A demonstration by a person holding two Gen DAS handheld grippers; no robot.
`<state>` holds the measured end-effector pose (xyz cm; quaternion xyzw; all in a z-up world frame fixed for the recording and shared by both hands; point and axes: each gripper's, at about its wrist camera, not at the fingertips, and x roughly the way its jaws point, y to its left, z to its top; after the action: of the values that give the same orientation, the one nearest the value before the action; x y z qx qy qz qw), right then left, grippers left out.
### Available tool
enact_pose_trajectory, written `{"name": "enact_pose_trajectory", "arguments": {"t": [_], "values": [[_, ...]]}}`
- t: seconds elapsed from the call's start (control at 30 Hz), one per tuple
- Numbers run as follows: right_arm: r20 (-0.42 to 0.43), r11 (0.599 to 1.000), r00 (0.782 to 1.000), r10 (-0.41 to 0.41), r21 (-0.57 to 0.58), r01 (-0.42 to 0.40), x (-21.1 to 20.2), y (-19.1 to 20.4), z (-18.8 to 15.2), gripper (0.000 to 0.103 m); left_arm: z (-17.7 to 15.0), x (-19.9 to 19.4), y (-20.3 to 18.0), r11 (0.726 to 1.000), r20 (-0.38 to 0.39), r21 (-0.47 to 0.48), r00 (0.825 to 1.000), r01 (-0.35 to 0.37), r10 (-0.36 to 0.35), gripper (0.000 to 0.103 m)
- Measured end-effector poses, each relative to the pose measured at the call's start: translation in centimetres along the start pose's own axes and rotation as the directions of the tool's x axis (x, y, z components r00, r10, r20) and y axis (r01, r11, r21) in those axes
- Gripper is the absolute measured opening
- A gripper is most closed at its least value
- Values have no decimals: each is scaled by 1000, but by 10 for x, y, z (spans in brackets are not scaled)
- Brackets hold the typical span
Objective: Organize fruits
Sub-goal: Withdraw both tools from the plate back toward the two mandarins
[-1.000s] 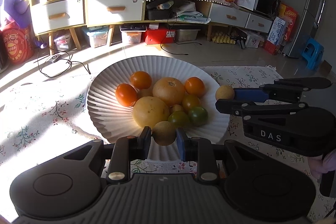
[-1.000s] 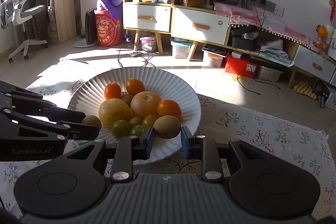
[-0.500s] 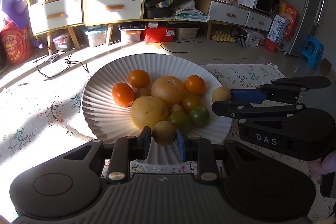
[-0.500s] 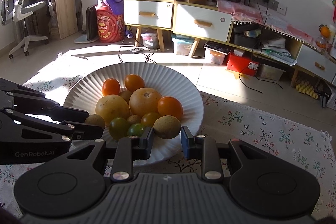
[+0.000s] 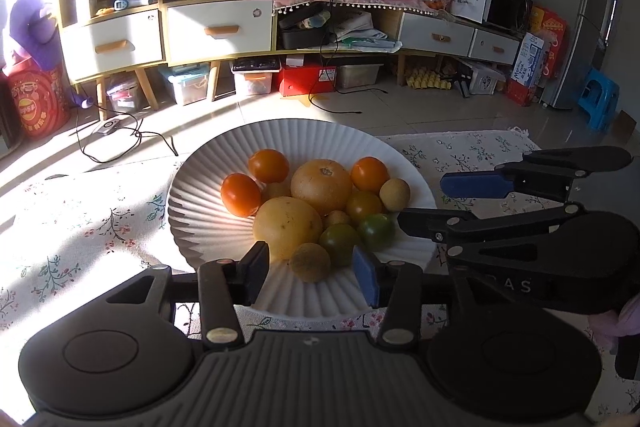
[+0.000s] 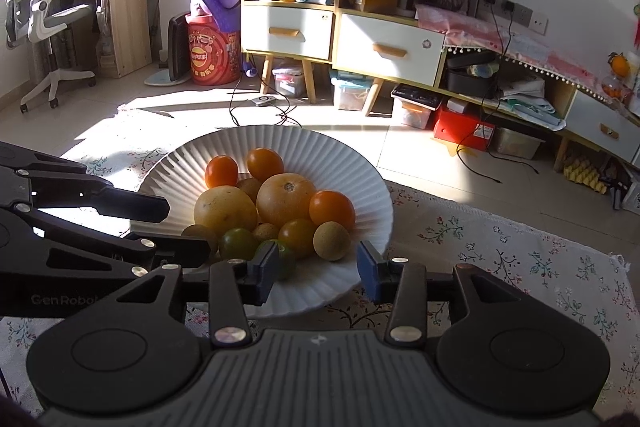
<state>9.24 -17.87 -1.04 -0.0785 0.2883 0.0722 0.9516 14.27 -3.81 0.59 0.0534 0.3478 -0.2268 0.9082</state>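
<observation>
A white ribbed plate [image 5: 304,137] [image 6: 360,179] on a floral cloth holds several fruits: orange tomatoes, two large yellow-orange citrus, green tomatoes and small brown fruits. My left gripper [image 5: 310,269] is open at the plate's near rim, and a brown fruit [image 5: 310,262] lies free on the plate between its fingers. My right gripper [image 6: 318,267] is open at the plate's other side, with a second brown fruit [image 6: 331,241] lying just ahead of it. The right gripper shows in the left wrist view [image 5: 440,201]. The left gripper shows in the right wrist view [image 6: 188,227].
The floral cloth [image 5: 80,227] [image 6: 520,259] covers the table around the plate. Behind are cabinets with drawers [image 5: 220,31], storage boxes and cables on the floor, an office chair [image 6: 36,19] and a blue stool [image 5: 600,103].
Both grippers opened and let go of their brown fruits, which now rest on the plate.
</observation>
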Motion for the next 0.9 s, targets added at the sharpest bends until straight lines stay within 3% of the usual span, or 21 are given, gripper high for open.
{"name": "enact_pose_trajectory", "arguments": {"t": [0.53,0.9], "values": [[4,999,1000,-26,25,26,-24,4,-3,62,-5,-34,0,1000,22,11,999,-29,28,69],[1,998,999,-37,57,36,-47,13,-7,74,-19,-61,3,999,16,4,999,-40,40,80]]}}
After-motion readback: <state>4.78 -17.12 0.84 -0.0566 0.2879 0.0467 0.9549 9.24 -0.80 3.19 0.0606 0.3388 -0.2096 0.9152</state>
